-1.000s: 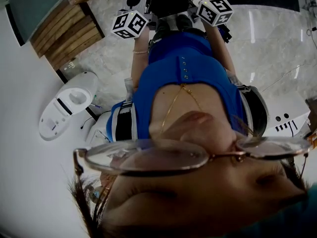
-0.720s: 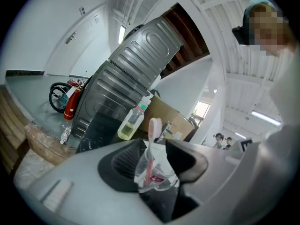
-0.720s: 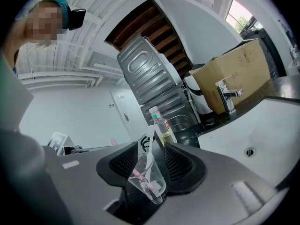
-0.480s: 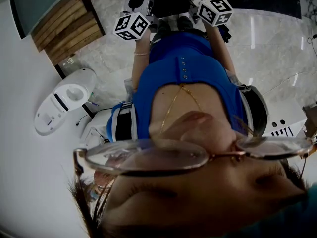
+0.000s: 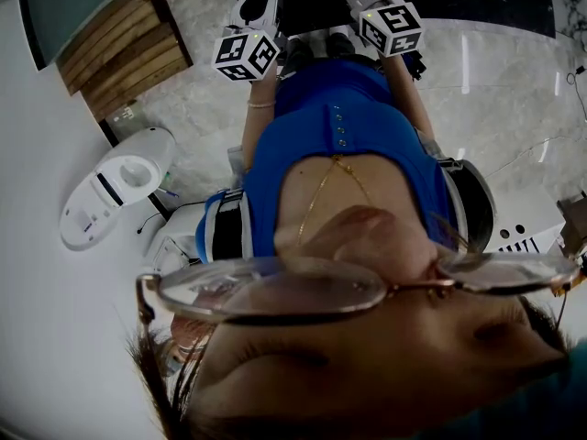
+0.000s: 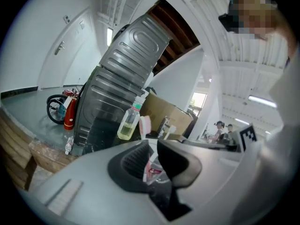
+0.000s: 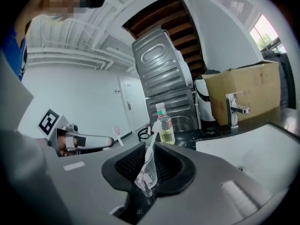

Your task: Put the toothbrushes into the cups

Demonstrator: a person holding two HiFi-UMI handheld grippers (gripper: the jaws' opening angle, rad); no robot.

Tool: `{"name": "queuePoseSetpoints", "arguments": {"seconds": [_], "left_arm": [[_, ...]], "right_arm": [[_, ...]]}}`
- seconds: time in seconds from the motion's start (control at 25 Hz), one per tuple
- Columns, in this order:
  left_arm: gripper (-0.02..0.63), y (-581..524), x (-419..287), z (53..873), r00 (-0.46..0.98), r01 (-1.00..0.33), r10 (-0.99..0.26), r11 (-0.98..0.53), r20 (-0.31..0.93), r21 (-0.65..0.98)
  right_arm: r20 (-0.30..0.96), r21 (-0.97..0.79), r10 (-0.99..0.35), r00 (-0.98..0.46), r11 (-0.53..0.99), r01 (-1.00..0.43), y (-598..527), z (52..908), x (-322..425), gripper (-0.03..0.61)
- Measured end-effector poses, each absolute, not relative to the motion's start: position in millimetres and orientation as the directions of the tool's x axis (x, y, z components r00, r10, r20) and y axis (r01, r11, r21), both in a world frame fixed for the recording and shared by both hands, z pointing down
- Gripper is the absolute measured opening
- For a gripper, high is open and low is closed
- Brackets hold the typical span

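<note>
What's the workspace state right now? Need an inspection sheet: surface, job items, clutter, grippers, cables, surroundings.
Surface: dark countertop with white sink and faucet.
Job's things: pink-headed toothbrush and clear-handled toothbrush, one in each gripper; cups, nothing seen.
Clutter: bottle of yellowish liquid, cardboard box.
Grippers: left gripper jaws have just been closing and clamp the pink-headed toothbrush; right gripper likewise, on the clear-handled toothbrush.
Cables: what looks like a thin cable across the marble floor.
Surroundings: grey ribbed metal cabinet, red fire extinguisher.
</note>
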State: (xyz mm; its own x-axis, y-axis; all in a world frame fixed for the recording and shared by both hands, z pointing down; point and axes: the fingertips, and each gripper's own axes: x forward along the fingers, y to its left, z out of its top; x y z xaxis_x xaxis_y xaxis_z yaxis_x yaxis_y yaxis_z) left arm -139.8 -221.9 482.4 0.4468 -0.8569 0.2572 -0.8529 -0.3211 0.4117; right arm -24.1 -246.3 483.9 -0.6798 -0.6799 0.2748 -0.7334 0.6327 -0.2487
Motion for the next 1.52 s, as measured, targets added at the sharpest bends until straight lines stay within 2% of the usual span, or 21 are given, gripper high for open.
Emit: {"name": "queuePoseSetpoints", "arguments": {"seconds": [0.16,0.24,1.28,1.52], "left_arm": [[0.007,-219.3,-127.8,473.7,0.475,-0.847,-0.847,-0.365,0.241,0.386],[0.003,-219.4,-122.7,468.0,0.484,-0.842,-0.846,-0.381,0.222,0.382],[0.003,-225.4,-104.4,371.7,0.488,-0.847,-0.873,-0.468,0.02,0.254],[0.003,-225.5,-104.8,370.9,0.481,-0.859,-0.877,-0.466,0.02,0.21]], "right_arm": [[0.277,-0.194,-0.674,-0.684,0.658,-0.727,-242.4,478.8,-30.3,0.016],[0.273,-0.177,-0.671,-0.69,0.67,-0.721,-241.3,475.4,-34.2,0.001],[0.018,0.004,-0.694,-0.72,0.72,-0.694,-241.0,377.1,-52.8,0.0],[-0.003,-0.001,-0.692,-0.722,0.722,-0.692,-237.9,372.7,-54.8,0.0]]}}
